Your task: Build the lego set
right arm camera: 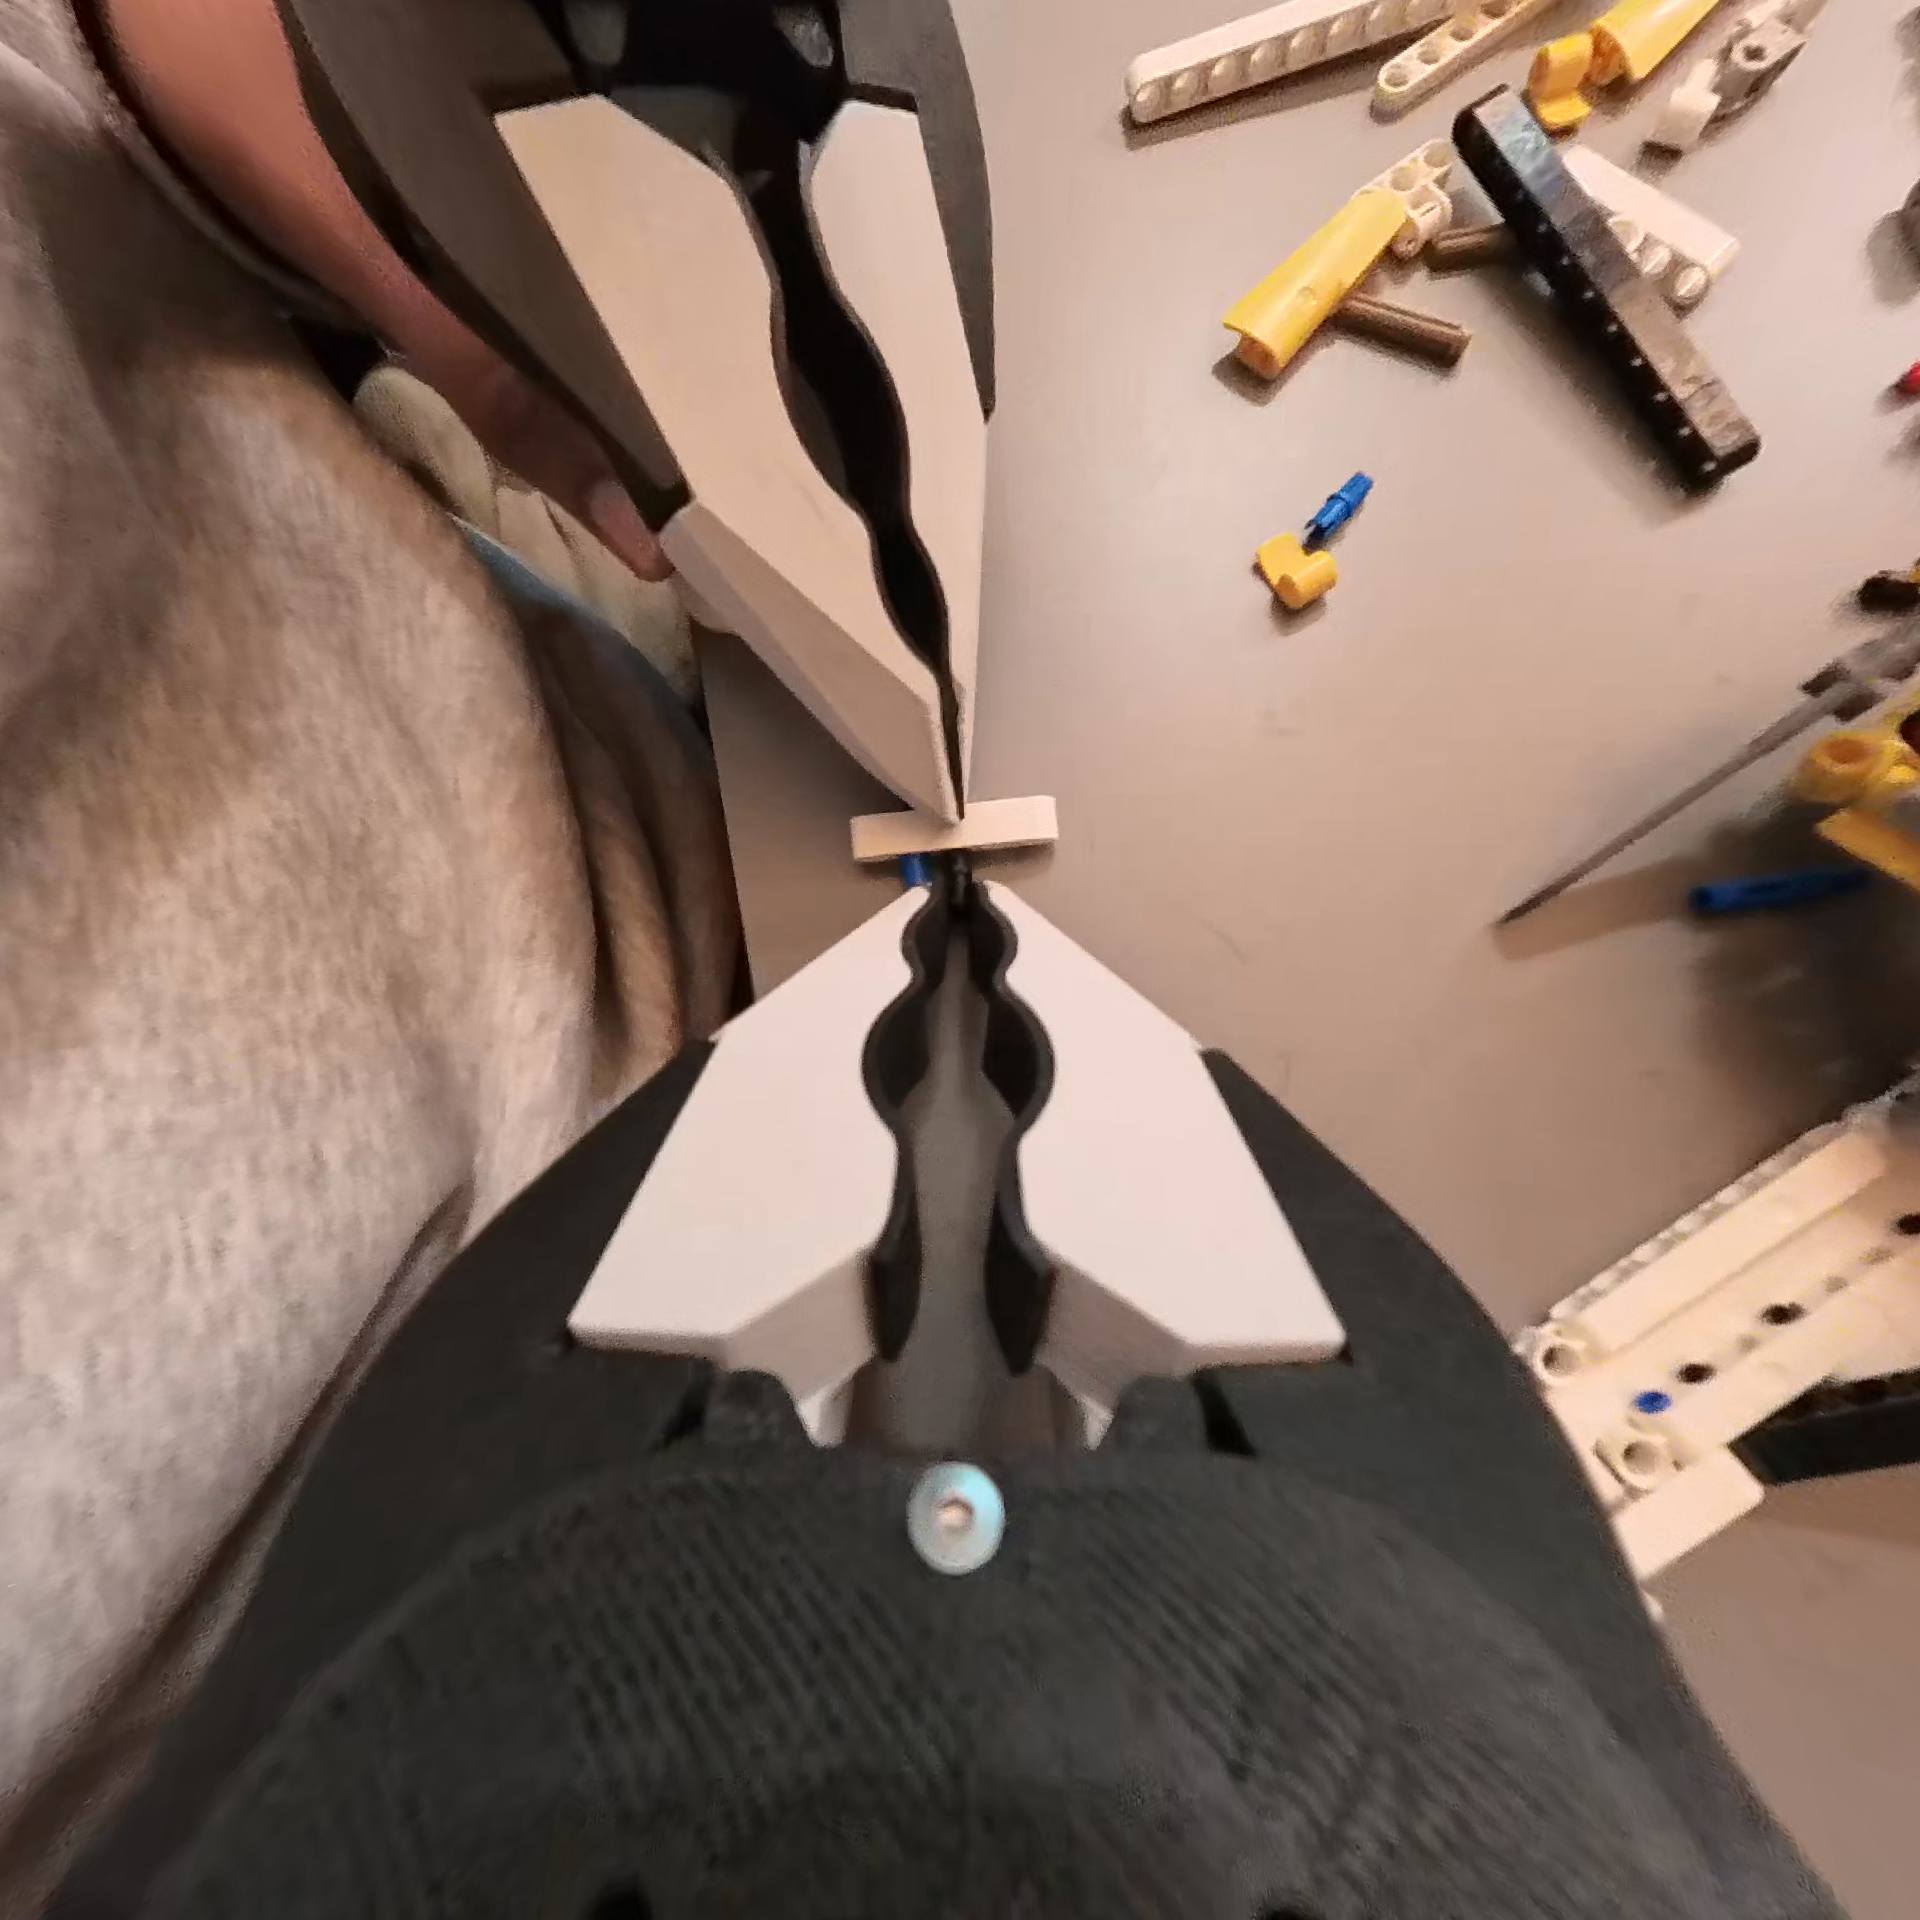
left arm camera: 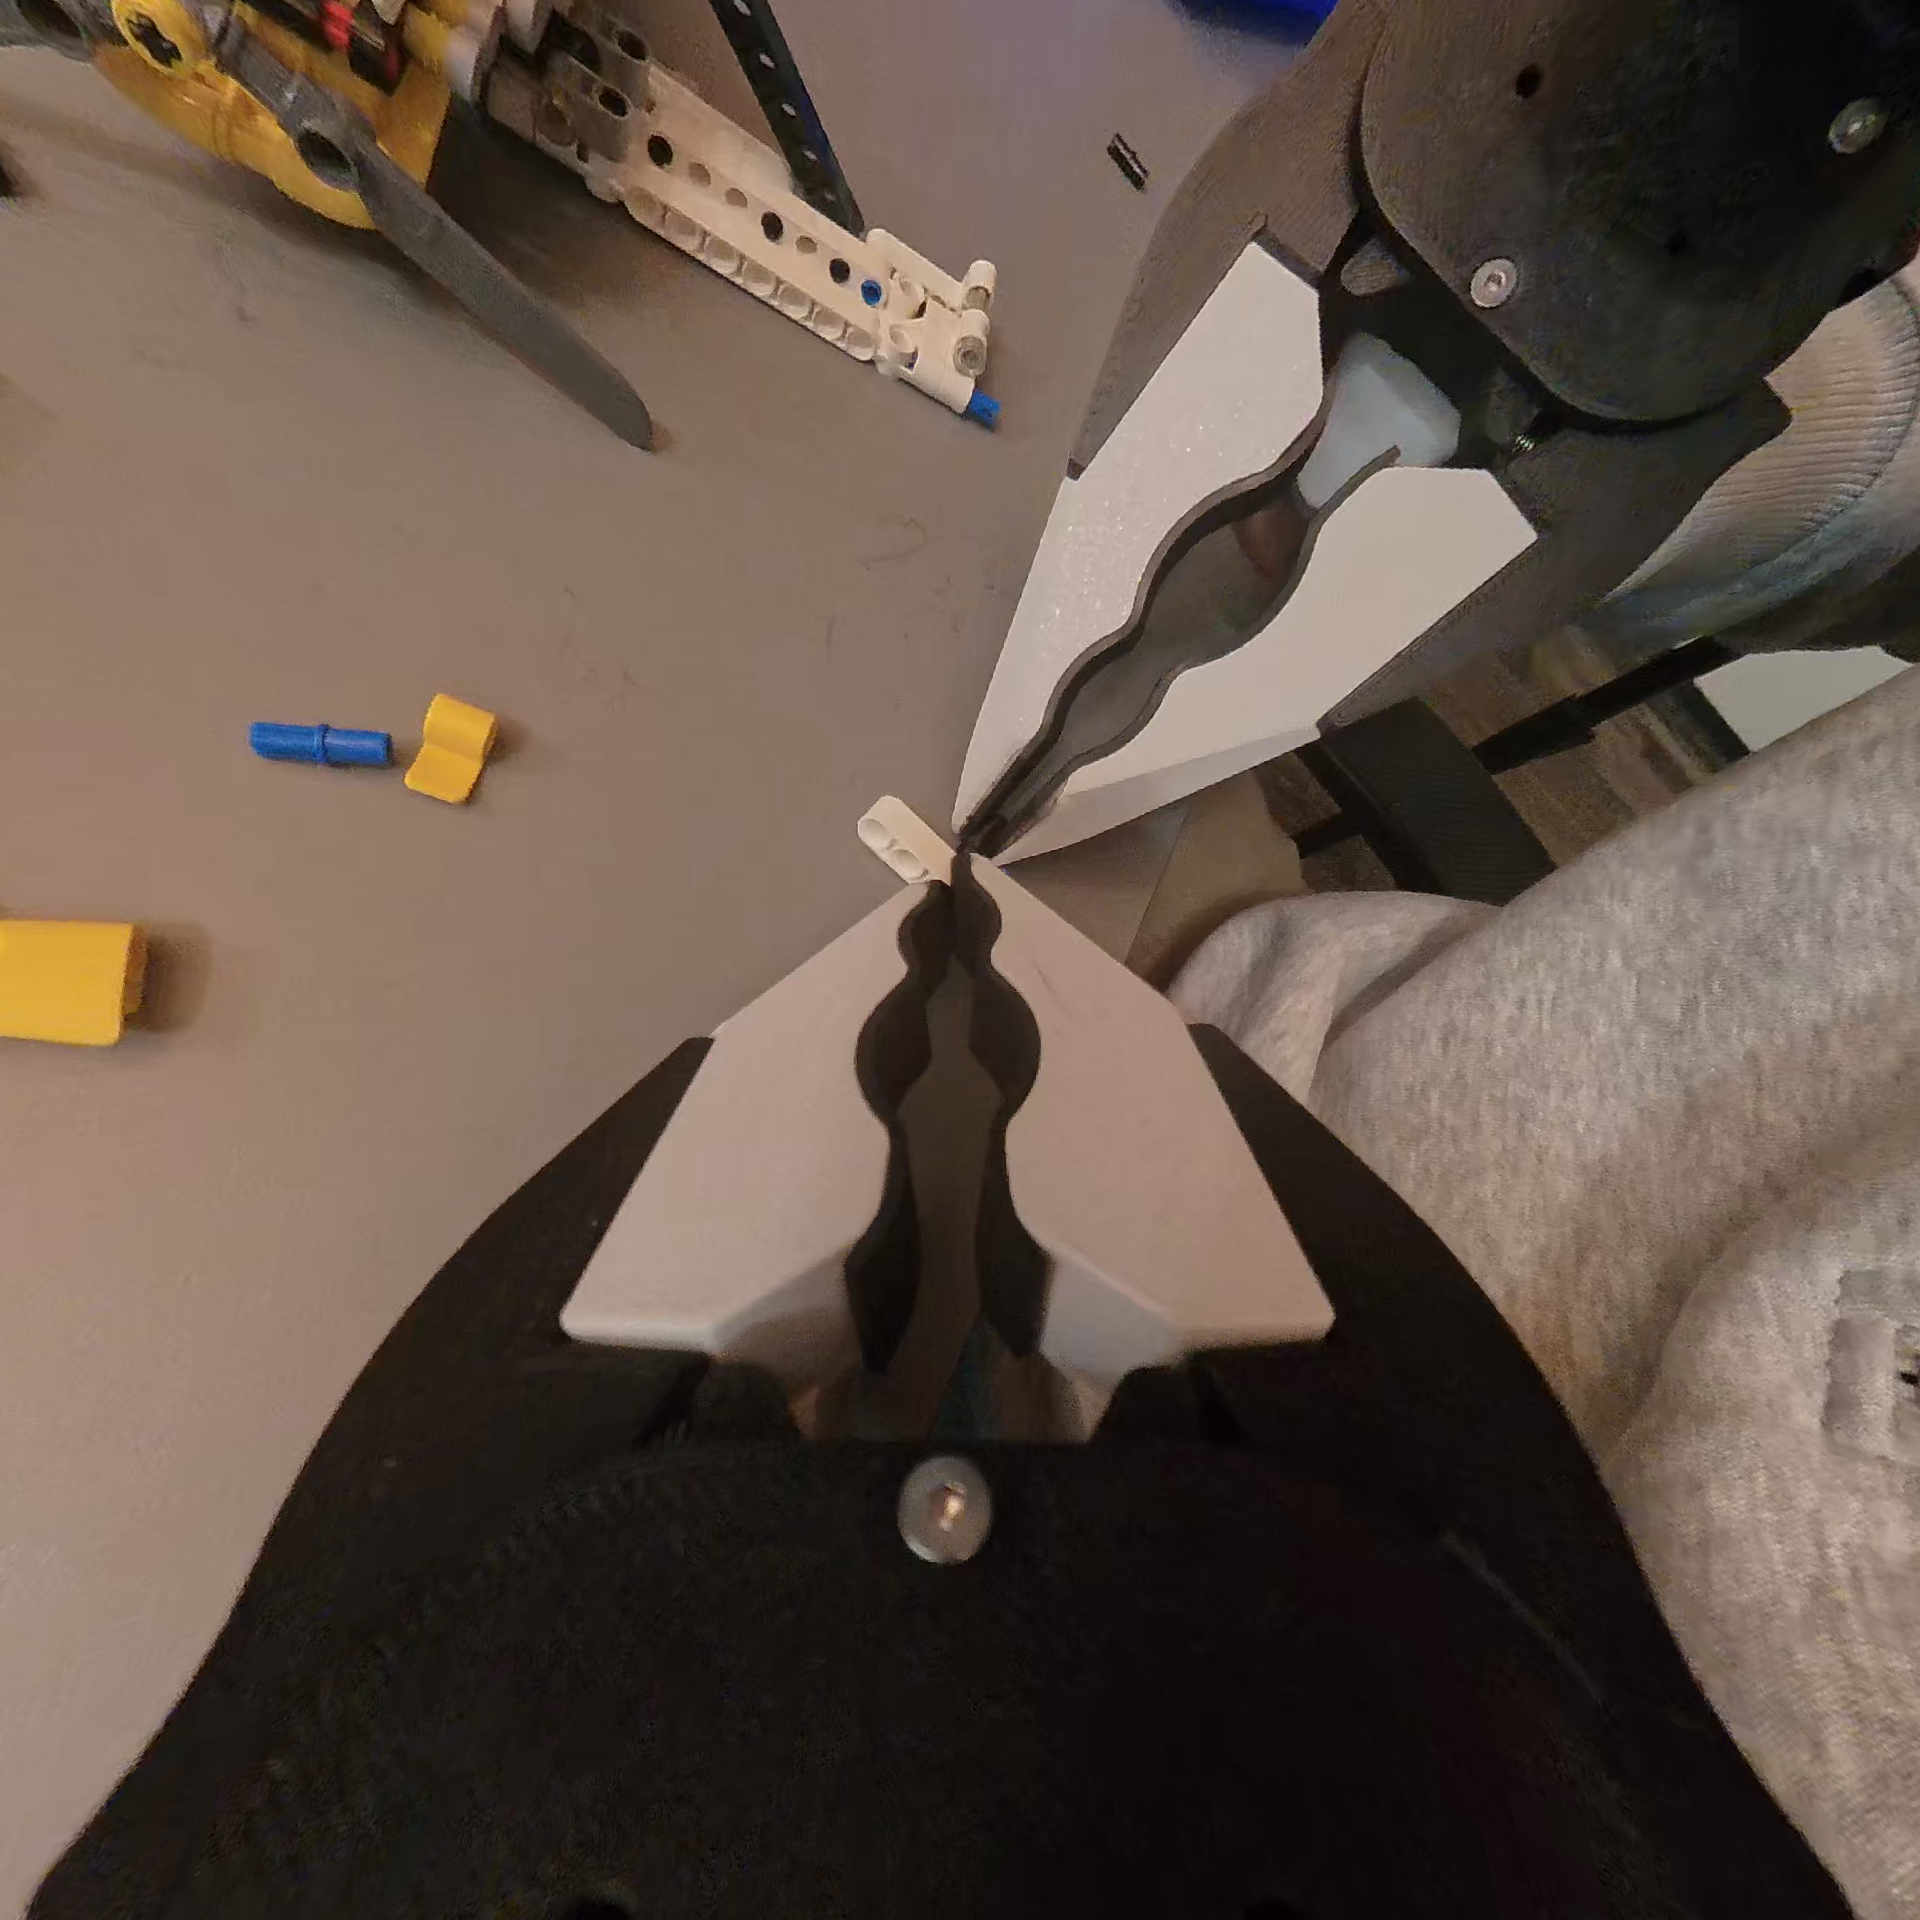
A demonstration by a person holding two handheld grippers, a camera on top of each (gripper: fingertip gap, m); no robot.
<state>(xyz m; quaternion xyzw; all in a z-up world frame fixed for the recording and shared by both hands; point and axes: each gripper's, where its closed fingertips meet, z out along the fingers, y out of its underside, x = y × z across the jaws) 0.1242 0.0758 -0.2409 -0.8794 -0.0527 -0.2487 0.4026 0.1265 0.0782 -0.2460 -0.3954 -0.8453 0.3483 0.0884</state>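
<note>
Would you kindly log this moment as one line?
left gripper: shut on white beam | right gripper: shut on black pin | loose blue pin on table

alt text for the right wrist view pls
Two grippers meet tip to tip above a grey table: the right gripper, at the bottom, pinches a small dark pin beside a blue pin, both at a short white lego beam that the left gripper grips from above. Loose yellow, white, black and blue lego pieces lie to the right; grey clothing fills the left.
</note>
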